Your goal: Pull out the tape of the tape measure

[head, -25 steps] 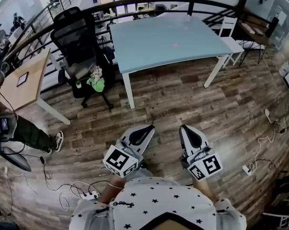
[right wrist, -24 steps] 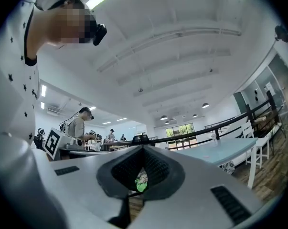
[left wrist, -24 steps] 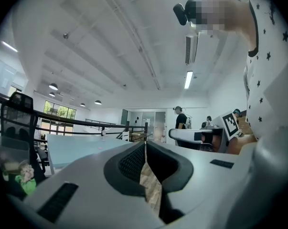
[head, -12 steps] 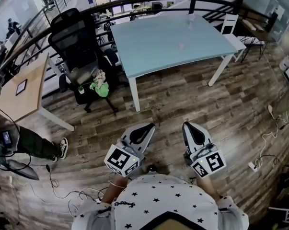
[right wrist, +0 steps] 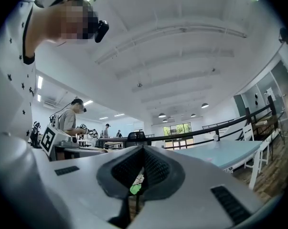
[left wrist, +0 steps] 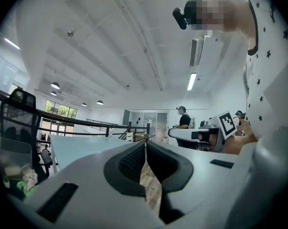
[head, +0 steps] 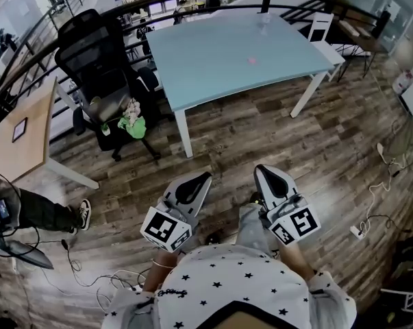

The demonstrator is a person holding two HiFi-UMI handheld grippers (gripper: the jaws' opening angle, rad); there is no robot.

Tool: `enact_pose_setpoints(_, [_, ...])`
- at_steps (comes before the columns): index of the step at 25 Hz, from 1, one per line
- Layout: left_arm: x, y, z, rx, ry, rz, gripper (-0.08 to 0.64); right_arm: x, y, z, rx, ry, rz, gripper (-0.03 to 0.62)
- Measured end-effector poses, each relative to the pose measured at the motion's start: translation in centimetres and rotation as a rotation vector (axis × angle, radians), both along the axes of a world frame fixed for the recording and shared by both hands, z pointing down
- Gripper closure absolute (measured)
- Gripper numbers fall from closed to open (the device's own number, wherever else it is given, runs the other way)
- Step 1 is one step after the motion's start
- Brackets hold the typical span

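Evidently the approach step: neither gripper has anything in it, and the desk lies well ahead.

Held low over the wooden floor, the left gripper and right gripper both point level toward the pale blue desk, each with its jaws clenched together on nothing. No tape measure is plainly visible. A small pink speck near the middle of the desk may be it, but it is too small to tell, so I cannot judge its long axis or which way its tape end faces. The next move probably calls for closing in on the desk, opening both grippers, pinning the case with one and pinching the tape's tip with the other.
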State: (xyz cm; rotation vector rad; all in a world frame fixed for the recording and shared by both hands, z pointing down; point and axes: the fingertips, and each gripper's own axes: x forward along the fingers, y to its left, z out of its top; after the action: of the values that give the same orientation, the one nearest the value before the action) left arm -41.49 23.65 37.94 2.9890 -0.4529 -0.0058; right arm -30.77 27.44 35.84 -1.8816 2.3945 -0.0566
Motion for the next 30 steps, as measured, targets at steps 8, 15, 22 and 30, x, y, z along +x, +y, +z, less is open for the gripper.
enact_pose_setpoints(8, [2.2, -3.6, 0.4, -0.020, -0.012, -0.088, 0.528, 3.0, -4.5, -0.2, 0.011, -0.009, -0.079, 0.604])
enact_pose_setpoints(15, [7.6, -6.6, 0.6, -0.012, -0.023, -0.096, 0.528, 8.3, -7.7, 0.2, 0.002, -0.017, -0.094, 0.604])
enact_pose_setpoints(22, [13.4, -10.2, 0.2, -0.022, -0.024, -0.118, 0.528, 14.3, -11.2, 0.0, -0.007, -0.017, -0.110, 0.604])
enact_pose_setpoints(30, [22.4, -12.7, -0.5, -0.016, -0.044, -0.084, 0.528, 22.6, -13.3, -0.6, 0.002, -0.029, -0.107, 0.604])
